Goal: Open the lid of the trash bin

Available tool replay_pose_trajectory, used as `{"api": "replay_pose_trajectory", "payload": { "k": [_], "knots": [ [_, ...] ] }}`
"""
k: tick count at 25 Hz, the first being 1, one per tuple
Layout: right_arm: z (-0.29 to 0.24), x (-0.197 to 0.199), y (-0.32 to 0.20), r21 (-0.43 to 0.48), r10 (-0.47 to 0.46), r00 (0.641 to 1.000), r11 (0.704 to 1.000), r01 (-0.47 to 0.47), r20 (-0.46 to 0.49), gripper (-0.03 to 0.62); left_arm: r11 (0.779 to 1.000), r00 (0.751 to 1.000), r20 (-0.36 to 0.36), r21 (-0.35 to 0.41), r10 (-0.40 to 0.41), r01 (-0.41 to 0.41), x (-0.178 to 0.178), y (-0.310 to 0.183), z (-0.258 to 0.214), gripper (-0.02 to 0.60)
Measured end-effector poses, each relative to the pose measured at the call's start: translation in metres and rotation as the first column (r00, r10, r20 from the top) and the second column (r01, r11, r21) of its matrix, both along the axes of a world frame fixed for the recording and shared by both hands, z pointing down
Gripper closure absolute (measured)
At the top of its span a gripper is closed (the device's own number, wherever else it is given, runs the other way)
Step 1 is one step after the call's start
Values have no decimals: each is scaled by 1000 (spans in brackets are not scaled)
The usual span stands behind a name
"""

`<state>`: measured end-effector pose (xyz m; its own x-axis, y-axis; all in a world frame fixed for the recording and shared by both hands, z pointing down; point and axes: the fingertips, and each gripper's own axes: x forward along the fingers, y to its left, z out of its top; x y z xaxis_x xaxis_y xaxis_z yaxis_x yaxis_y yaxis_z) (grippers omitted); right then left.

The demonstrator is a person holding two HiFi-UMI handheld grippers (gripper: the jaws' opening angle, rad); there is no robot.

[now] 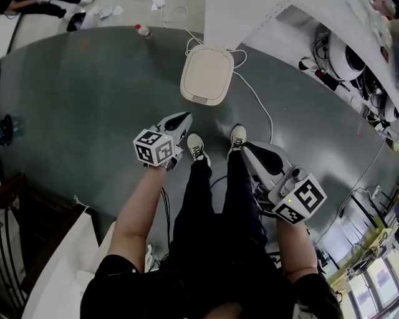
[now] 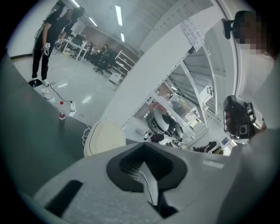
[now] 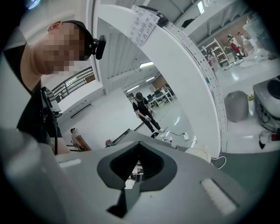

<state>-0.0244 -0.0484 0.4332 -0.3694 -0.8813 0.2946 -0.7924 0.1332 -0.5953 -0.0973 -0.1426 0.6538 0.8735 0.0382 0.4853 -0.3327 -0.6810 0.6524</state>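
Note:
The trash bin (image 1: 207, 73) is cream-coloured with rounded corners and stands on the dark floor mat ahead of my feet, its lid down flat. My left gripper (image 1: 181, 119) hangs short of it and a little left, jaws together and holding nothing. My right gripper (image 1: 250, 148) is lower and to the right, near my right shoe, and its jaws also look closed and empty. The left gripper view has the bin (image 2: 105, 138) beyond the left gripper (image 2: 144, 146). In the right gripper view, a cream edge of the bin (image 3: 201, 152) peeks past the right gripper (image 3: 139, 146).
A white cable (image 1: 257, 96) runs from the bin across the mat to the right. A small bottle (image 1: 143, 31) stands at the mat's far edge. A white curved frame (image 1: 249, 19) rises behind the bin, with cluttered gear (image 1: 349, 62) to the right. A person (image 2: 48, 39) stands far off.

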Motion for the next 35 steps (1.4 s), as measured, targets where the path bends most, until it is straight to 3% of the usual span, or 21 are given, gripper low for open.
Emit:
{"api": "replay_pose_trajectory", "payload": {
  "k": [5,8,10,13,16,19,23,28,30,35],
  "knots": [
    [47,4,-12,-37,-45,999,998,46,28,585,997,998,48,-51,-48,50,9,-7,71,577],
    [74,5,-23,-56,-74,997,996,76,39,585,980,989,63,-136,-134,142,11,-16,115,577],
    [89,3,-28,-70,-96,994,993,99,55,585,950,972,78,-209,-221,233,8,-19,143,577],
    [111,4,-29,-93,-128,990,987,134,64,585,887,937,100,-302,-336,350,10,-21,182,575],
    [132,10,-33,-101,-143,986,983,151,80,585,822,900,122,-372,-418,432,17,-24,212,534],
    [148,17,-36,-108,-150,984,981,160,96,585,759,859,165,-409,-484,506,21,-23,233,532],
    [159,20,-40,-107,-145,983,982,157,111,585,696,815,234,-429,-531,576,20,-19,256,482],
    [169,23,-38,-120,-140,982,981,155,130,585,638,771,293,-437,-566,634,17,-17,278,485],
    [172,23,-36,-124,-138,981,980,155,137,585,618,762,295,-453,-576,643,15,-16,282,457],
    [177,21,-36,-128,-142,978,978,162,152,585,620,767,317,-456,-558,639,7,-11,293,365]
  ]
}}
